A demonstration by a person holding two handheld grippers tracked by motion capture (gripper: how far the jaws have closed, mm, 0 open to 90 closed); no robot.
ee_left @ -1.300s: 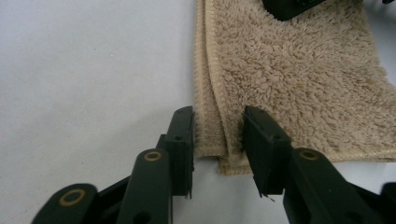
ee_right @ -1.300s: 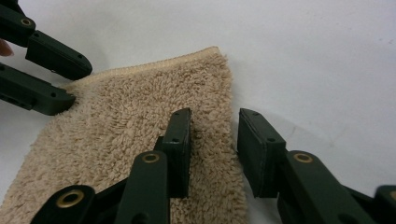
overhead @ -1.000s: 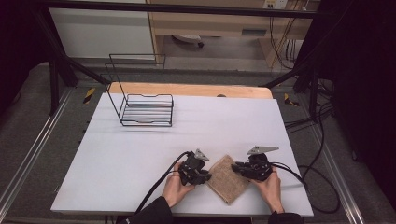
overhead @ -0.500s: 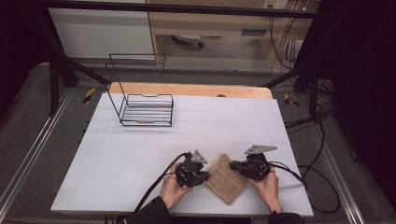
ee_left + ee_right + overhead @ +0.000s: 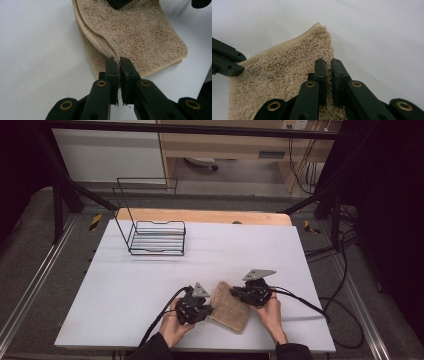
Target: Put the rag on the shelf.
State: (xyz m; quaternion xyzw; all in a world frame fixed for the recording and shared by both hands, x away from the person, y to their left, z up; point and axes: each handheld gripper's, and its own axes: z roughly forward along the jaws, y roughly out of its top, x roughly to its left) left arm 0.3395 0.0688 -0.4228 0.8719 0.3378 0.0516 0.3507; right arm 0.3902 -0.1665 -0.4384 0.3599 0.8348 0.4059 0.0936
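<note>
Folded beige towel (image 5: pixel 230 306) at the near edge of the white table (image 5: pixel 150 280), right of centre. Left gripper (image 5: pixel 118 65) pinching shut on an upper-layer edge; right gripper (image 5: pixel 329 66) clamped on the towel's right side. Risk: thin bite slipping off, uneven lift dragging or unfolding the lower layer.

Beige terry towel (image 5: pixel 230 306), white table (image 5: pixel 240 250), black wire rack (image 5: pixel 156 238), black jaws
</note>
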